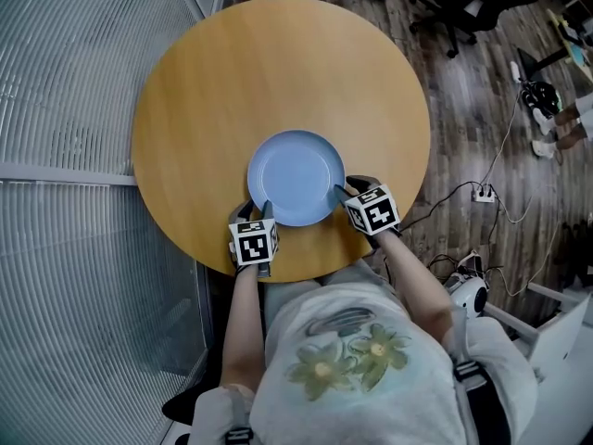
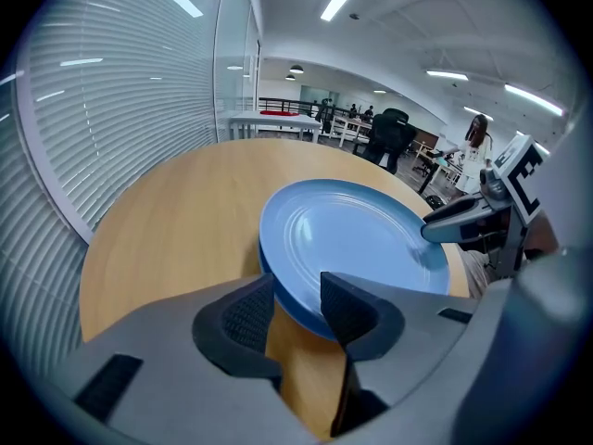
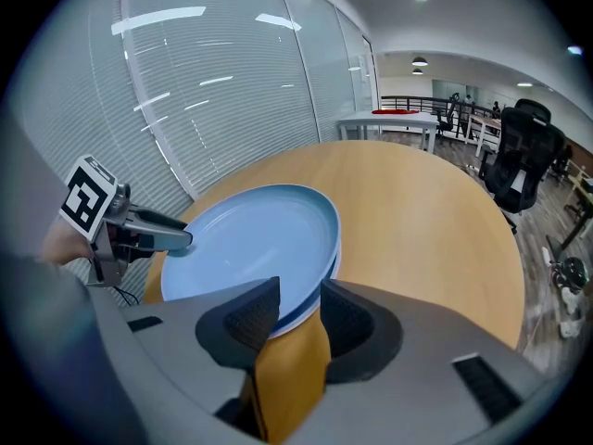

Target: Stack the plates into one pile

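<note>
Nearest me, my left gripper (image 2: pixel 295 309) has its jaws narrowed onto the near-left rim of the blue plate (image 1: pixel 296 176), with one pad over it and one under. My right gripper (image 3: pixel 298 315) is pinched the same way on the near-right rim. I reckon it's a two-point grip because a wide flat plate would tip if held at one spot. Both forearms run out from my torso roughly parallel, grippers pitched steeply down, marker cubes facing up. The plate lies level, just in from the near edge of the round wooden table (image 1: pixel 232 82). The right gripper view shows a darker second rim just under the top one. My read is that this plate is on or nearly on the pile, but I can't tell whether the two touch all round.
</note>
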A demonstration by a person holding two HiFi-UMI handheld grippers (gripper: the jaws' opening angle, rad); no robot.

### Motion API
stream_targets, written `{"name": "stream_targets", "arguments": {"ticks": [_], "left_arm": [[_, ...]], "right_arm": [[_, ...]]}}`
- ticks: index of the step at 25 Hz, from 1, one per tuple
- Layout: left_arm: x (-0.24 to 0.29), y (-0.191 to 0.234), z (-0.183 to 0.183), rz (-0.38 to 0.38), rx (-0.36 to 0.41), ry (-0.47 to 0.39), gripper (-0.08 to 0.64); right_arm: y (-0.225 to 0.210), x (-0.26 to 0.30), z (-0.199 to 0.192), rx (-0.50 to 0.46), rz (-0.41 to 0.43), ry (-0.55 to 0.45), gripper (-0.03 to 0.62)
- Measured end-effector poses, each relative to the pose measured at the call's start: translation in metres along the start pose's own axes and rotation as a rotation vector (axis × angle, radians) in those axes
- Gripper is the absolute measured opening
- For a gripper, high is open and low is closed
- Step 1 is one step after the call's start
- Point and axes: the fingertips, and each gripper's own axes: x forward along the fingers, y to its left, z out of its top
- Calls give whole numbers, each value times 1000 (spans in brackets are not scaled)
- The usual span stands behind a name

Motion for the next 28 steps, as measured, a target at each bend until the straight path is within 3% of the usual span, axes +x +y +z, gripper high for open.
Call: {"name": "stream_targets", "arguments": {"ticks": [10, 21, 28], "left_arm": [[14, 4, -16, 17, -3, 48, 163], [18, 5, -17, 28, 8, 56, 161], [-8, 20, 5, 76, -25, -41, 160]], "right_arm": [[-4, 17, -10, -24, -1, 50, 149], [-8, 20, -12, -12, -4, 28, 149], [-16, -9, 8, 11, -28, -90, 147]]}}
